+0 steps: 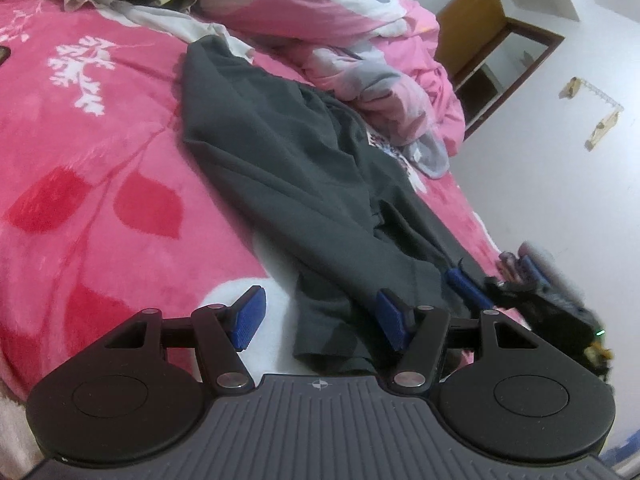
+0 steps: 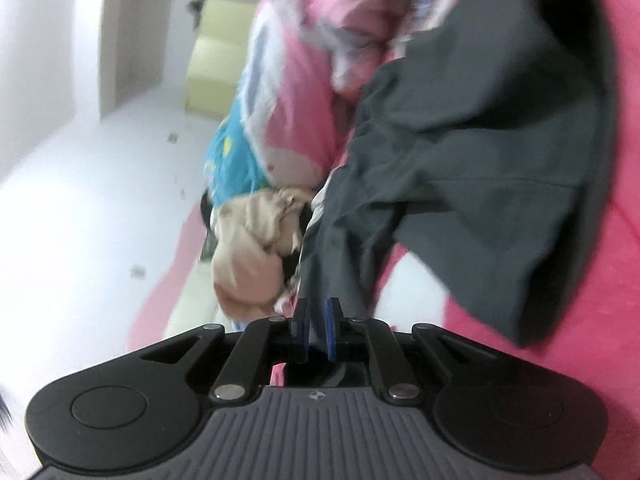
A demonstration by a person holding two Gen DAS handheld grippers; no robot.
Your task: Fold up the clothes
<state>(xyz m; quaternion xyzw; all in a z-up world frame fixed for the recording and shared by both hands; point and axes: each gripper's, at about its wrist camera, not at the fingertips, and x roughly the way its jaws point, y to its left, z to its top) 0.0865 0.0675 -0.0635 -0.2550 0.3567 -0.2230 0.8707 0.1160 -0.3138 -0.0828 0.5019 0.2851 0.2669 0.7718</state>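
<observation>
A dark grey garment (image 1: 288, 168) lies stretched across the pink floral bed cover (image 1: 92, 184), and shows lifted and bunched in the right wrist view (image 2: 480, 152). My left gripper (image 1: 320, 322) is open just above the garment's near end, its blue pads (image 1: 249, 322) either side of the cloth. My right gripper (image 2: 318, 330) is shut on an edge of the dark grey garment and pulls it up. It also shows blurred at the right edge of the left wrist view (image 1: 472, 288).
A rumpled pink, white and grey quilt (image 1: 360, 40) lies beyond the garment. A pile of beige and other clothes (image 2: 252, 256) sits at the bed's head. A white wall (image 1: 560, 184) with a wooden cabinet (image 1: 480, 48) runs along the bed's far side.
</observation>
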